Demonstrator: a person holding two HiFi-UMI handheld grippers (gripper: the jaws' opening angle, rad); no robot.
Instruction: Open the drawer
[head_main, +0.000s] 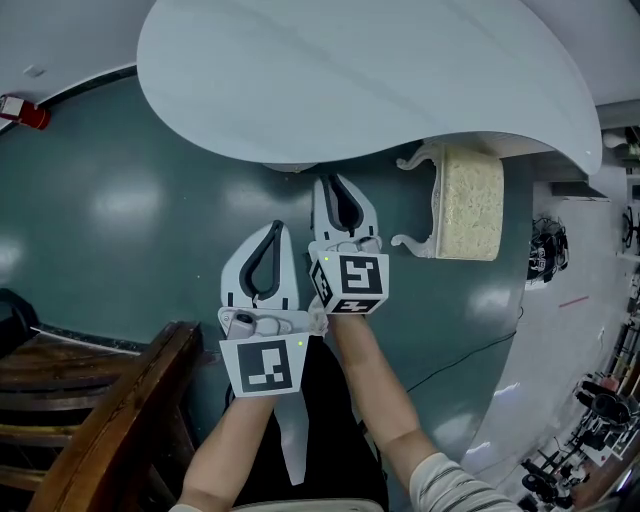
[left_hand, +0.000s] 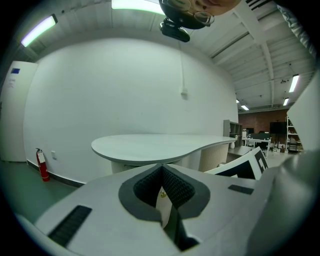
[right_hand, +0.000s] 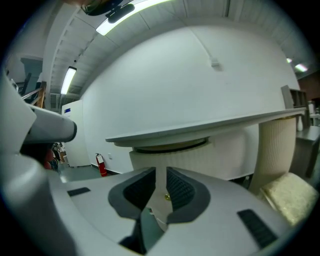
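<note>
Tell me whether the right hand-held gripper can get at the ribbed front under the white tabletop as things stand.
Probably yes. The right hand-held gripper points at the ribbed front, jaws slightly apart and empty, below the tabletop. Nothing stands between; the cushioned stool sits off to the side.

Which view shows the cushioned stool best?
Head view: it shows the cushioned stool from above, with nearly the whole cream seat and curled white legs, next to the table. The right gripper view catches only a corner of the cushioned stool at lower right. The left gripper view does not show it.
</note>
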